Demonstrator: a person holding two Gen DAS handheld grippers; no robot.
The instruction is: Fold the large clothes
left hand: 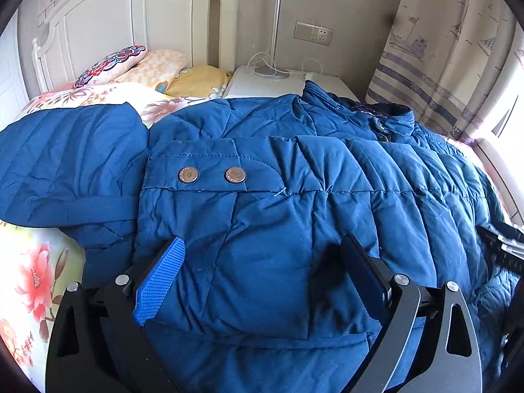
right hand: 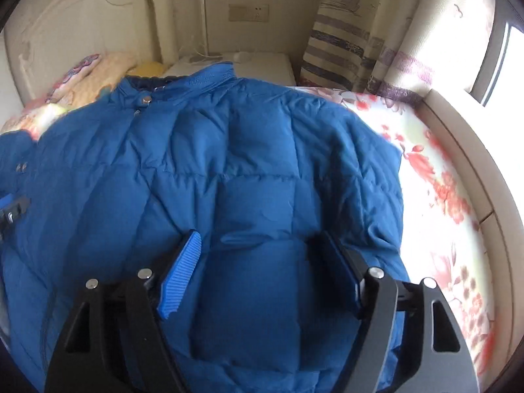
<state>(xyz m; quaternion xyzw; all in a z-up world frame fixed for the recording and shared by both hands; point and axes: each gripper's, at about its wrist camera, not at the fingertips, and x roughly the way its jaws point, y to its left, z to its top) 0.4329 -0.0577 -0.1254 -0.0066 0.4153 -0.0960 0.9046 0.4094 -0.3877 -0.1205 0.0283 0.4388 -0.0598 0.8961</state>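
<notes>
While looking along the left gripper: jaws spread wide over the blue padded jacket, gripping nothing, jacket flat on the floral bed, snap-buttoned cuff folded across the front. Over to the right wrist view: right gripper parted above jacket fabric, nothing pinched, collar toward the headboard.

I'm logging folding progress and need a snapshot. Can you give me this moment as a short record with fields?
garment: blue puffer jacket, front up, collar toward the headboard
surface: bed with floral sheet
sleeve: one sleeve with two snaps folded across the chest
left tool: open, low over the hem area
right tool: open, over the jacket's other side, nothing gripped
nearby: pillows, nightstand
</notes>
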